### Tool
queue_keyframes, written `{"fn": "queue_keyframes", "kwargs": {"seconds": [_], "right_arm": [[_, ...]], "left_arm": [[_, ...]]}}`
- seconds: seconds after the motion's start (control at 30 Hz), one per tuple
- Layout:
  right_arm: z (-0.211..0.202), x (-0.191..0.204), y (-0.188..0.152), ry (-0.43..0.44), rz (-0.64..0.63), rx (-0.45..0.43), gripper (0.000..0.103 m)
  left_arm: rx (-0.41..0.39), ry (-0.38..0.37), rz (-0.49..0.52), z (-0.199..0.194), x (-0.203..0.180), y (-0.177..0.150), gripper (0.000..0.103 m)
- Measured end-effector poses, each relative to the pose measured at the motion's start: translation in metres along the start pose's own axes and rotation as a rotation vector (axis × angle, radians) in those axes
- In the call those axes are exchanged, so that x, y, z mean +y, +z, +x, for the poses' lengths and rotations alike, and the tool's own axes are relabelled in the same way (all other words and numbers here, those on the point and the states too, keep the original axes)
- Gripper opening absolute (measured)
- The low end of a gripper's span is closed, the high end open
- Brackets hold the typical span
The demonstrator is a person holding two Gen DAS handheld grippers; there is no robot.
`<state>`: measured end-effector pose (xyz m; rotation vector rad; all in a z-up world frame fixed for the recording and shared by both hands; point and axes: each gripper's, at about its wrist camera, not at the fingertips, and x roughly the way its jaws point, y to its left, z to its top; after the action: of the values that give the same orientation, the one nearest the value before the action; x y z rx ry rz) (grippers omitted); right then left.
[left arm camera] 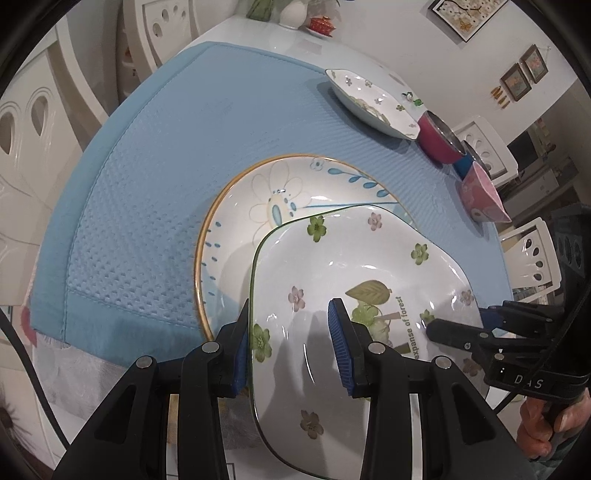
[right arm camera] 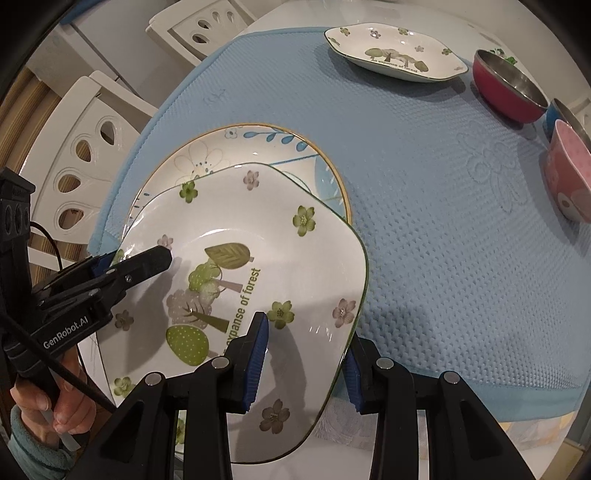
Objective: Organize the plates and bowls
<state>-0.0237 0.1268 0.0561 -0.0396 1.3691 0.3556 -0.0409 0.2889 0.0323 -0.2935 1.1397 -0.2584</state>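
A square white plate with green flowers and a tree print (left arm camera: 351,280) (right arm camera: 258,236) lies partly over a round gold-rimmed plate with a blue flower pattern (left arm camera: 258,199) (right arm camera: 207,155) on the blue mat. My left gripper (left arm camera: 291,343) straddles the square plate's left rim, jaws apart, one finger under and one over. My right gripper (right arm camera: 306,354) straddles its right rim the same way. Each gripper shows in the other's view, the right one (left arm camera: 458,325) and the left one (right arm camera: 136,258). A second square tree-print plate (left arm camera: 373,101) (right arm camera: 395,50) sits at the mat's far end.
A magenta metal bowl (left arm camera: 439,138) (right arm camera: 509,88), a blue bowl (left arm camera: 466,164) (right arm camera: 561,110) and a pink bowl (left arm camera: 480,195) (right arm camera: 569,173) line the mat's right side. White chairs (right arm camera: 96,147) stand around the table. A vase (left arm camera: 293,13) and a red dish (left arm camera: 321,25) sit at the far end.
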Motion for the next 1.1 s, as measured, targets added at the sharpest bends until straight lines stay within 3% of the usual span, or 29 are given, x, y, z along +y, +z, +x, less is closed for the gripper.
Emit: {"fn": "queue_keyframes", "kwargs": {"seconds": [0.37,0.53,0.9,1.1], "right_arm": [[-0.003,0.003,0.024,-0.009,-0.016,-0.02,0.036],[-0.002,0.009,0.021,-0.037,-0.049,-0.012,0.036],[-0.003,-0.008,0.015,0.071,0.048,0.037,0.036],[-0.043,-0.039,0.029,0.067,0.06,-0.079,0.036]], "left_arm": [[-0.031,0.024,-0.015,-0.007,0.013,0.018,0.034],[-0.106,0.023,-0.032,-0.028,0.024,0.032,0.034],[-0.123,0.034,-0.023,-0.032,0.031,0.054,0.034],[-0.163,0.027,0.018,-0.041,0.022,0.087,0.036]]}}
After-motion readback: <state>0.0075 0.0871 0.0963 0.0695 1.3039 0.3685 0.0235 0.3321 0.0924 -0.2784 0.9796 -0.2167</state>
